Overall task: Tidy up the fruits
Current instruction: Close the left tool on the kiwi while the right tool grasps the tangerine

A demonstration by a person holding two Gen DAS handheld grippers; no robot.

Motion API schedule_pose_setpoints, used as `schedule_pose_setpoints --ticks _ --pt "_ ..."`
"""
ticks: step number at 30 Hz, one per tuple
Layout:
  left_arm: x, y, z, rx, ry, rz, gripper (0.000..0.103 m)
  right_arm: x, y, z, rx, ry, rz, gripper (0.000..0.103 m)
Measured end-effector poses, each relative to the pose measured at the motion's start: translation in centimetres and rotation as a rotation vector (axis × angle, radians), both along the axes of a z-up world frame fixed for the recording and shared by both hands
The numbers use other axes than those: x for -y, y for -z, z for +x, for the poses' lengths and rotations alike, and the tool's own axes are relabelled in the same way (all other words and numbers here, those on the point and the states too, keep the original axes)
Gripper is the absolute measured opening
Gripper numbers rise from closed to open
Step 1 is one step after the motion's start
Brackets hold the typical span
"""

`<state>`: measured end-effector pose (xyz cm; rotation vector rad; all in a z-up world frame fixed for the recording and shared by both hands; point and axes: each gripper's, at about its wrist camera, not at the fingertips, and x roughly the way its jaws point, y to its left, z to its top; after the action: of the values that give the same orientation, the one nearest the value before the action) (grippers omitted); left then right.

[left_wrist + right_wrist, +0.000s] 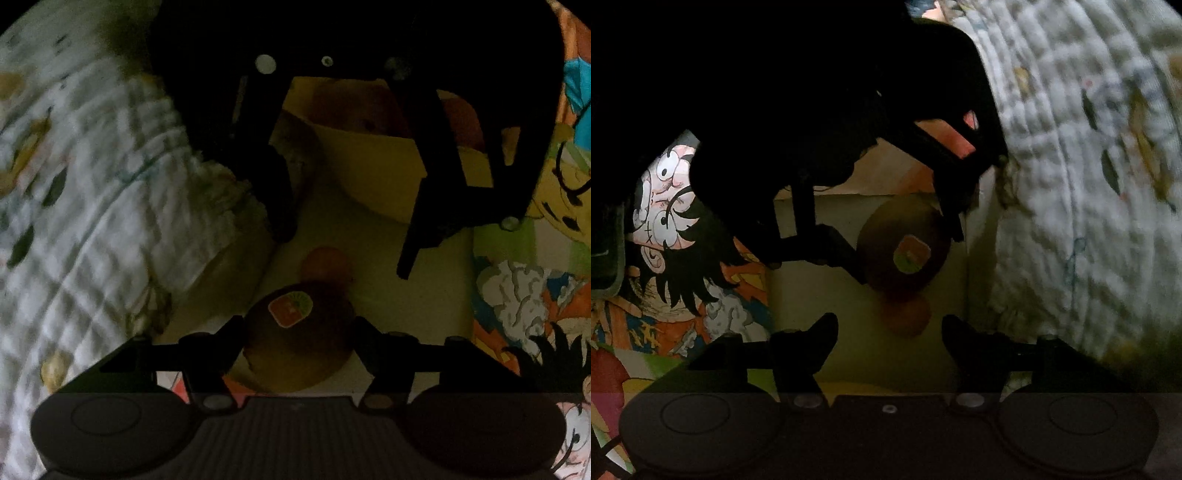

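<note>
A dark round fruit with an orange-and-green sticker lies on a pale surface, and my left gripper is shut on it, one finger touching each side. The right wrist view shows the same fruit held between those black fingers. Just beyond it lies a small orange fruit. My right gripper points down over the small orange fruit, open, with a gap beside each fingertip. A yellow bowl behind holds several fruits.
A white quilted blanket bulges along one side of the pale surface. A cartoon-printed sheet covers the other side. The scene is dim, and the two grippers crowd close together over the fruits.
</note>
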<state>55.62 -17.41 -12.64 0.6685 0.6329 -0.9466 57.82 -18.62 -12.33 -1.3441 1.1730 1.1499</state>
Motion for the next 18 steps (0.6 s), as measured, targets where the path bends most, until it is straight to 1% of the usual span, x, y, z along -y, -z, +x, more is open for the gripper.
schedule_pose_setpoints --ticks 4,8,12,14,18 --pt "-1.0 0.5 0.6 -0.033 -0.021 -0.018 0.066 0.1 0.0 0.8 -0.024 0.018 0.004 0.059" --pt "-1.4 0.9 1.2 -0.039 -0.032 -0.023 0.066 0.0 0.6 1.4 -0.042 0.02 -0.014 0.056" --pt "-1.7 1.1 1.5 -0.037 -0.039 -0.031 0.066 -0.2 1.7 1.6 -0.03 0.016 -0.046 0.049" --pt "-2.2 1.1 1.8 -0.037 -0.041 -0.036 0.066 -0.4 2.1 1.6 -0.029 0.009 -0.059 0.049" --pt "-1.6 1.7 2.1 -0.038 -0.046 -0.04 0.066 -0.7 2.9 1.0 -0.037 -0.011 -0.071 0.049"
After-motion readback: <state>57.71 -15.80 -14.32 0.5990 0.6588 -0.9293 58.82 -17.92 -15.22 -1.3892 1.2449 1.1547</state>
